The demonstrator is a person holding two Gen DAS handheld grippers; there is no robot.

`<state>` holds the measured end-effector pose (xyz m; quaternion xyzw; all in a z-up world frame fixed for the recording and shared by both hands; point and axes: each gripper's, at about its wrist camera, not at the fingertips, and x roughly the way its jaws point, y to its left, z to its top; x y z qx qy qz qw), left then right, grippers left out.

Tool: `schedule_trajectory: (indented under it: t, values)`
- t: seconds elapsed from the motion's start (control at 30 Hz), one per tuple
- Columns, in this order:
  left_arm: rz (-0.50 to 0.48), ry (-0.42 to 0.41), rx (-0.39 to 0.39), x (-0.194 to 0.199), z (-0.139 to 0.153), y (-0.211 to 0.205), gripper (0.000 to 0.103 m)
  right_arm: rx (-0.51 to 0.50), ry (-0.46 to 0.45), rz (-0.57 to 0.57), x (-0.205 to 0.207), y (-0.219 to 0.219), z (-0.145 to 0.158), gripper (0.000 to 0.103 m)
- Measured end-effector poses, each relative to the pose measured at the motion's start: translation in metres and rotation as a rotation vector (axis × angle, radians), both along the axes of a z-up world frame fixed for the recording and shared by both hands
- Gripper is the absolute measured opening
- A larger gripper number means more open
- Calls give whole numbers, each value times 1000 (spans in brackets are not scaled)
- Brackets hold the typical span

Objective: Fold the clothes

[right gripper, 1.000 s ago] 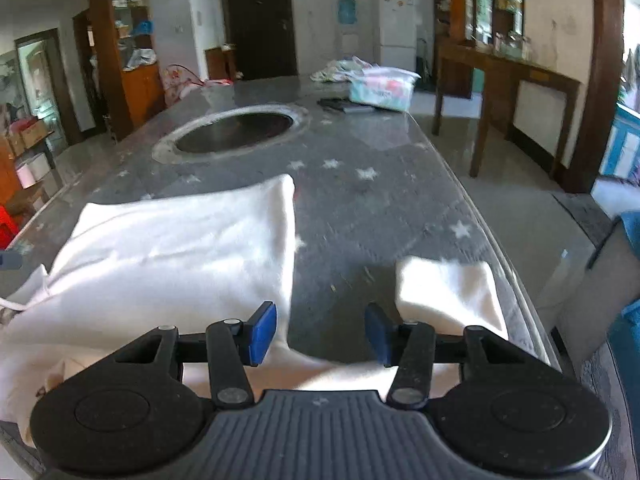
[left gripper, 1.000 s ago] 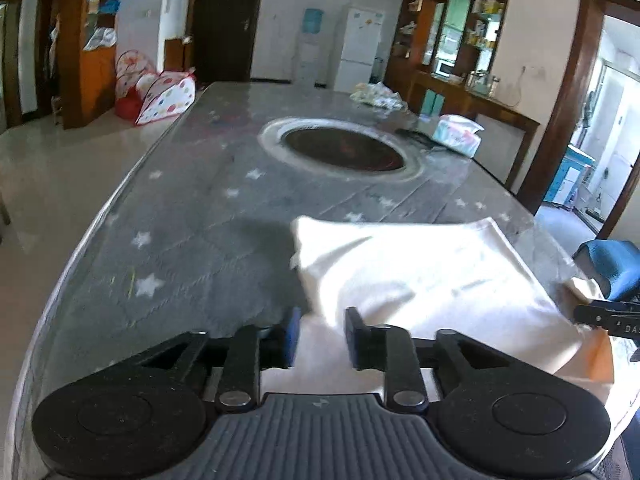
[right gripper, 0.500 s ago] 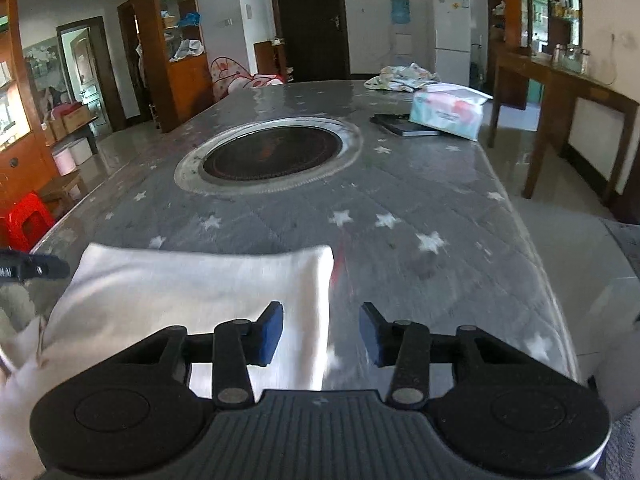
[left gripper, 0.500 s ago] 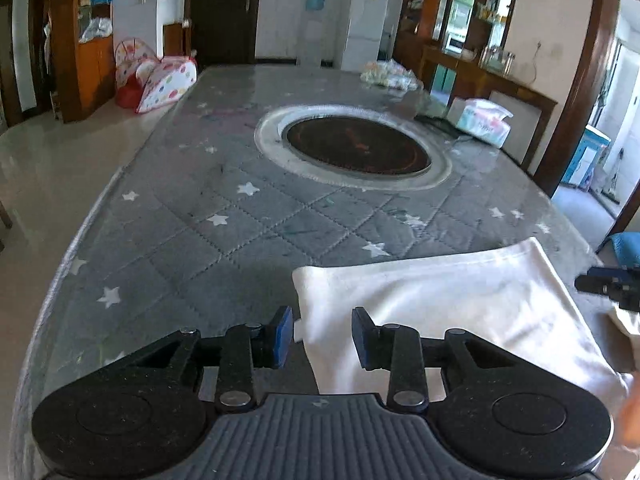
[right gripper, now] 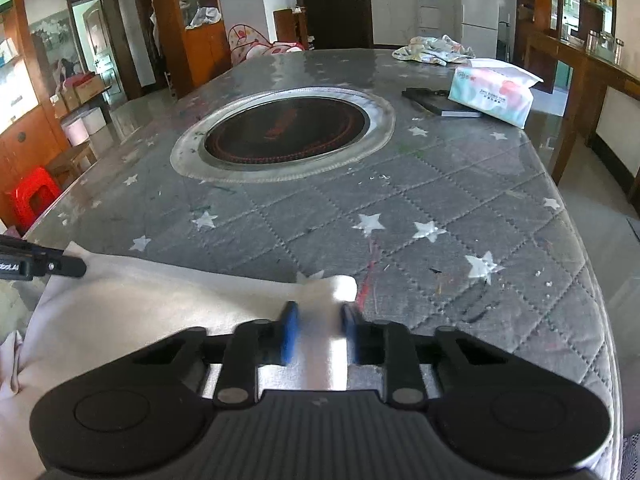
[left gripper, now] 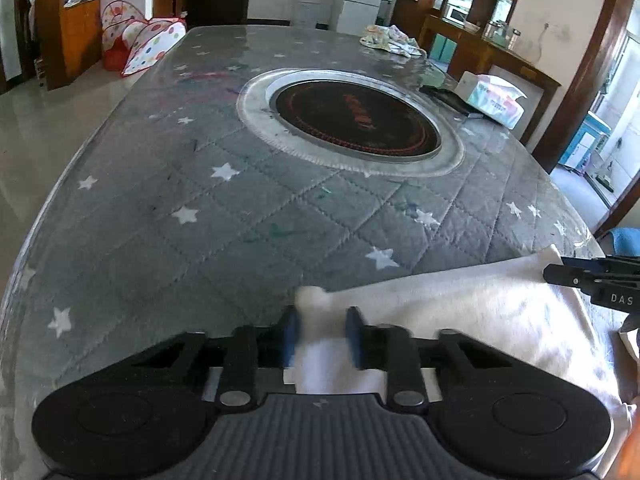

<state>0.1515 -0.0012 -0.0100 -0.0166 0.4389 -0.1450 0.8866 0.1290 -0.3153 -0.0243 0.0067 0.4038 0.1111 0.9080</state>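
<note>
Soft, light white cloth (left gripper: 460, 320) at the bench's (left gripper: 240, 200) near edge; left tongs (left gripper: 320, 334) and right tongs (right gripper: 319, 332), just closing, pinch its far corners.

The left gripper (left gripper: 322, 334) sits low at centre frame, angled downward — its jaws have just been closing, with a corner of the white fabric garment (left gripper: 472, 312) between them. The right gripper (right gripper: 318, 330) likewise — jaws just closing on the garment's other corner.
</note>
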Motion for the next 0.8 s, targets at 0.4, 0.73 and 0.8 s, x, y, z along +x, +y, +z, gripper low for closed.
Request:
schedule_trajectory:
  t: [0.4,0.73,0.8]
  values:
    - [21,-120,7,37,21,-3,8,-61,-101,-31,29,2,21,3]
    - [-29,-145,43,32,21,-17,13,-107,-110,110,6,18,35,20]
    - [-82,-151,34,15,25,-22,13,-111,-97,180,-16,25,37,20]
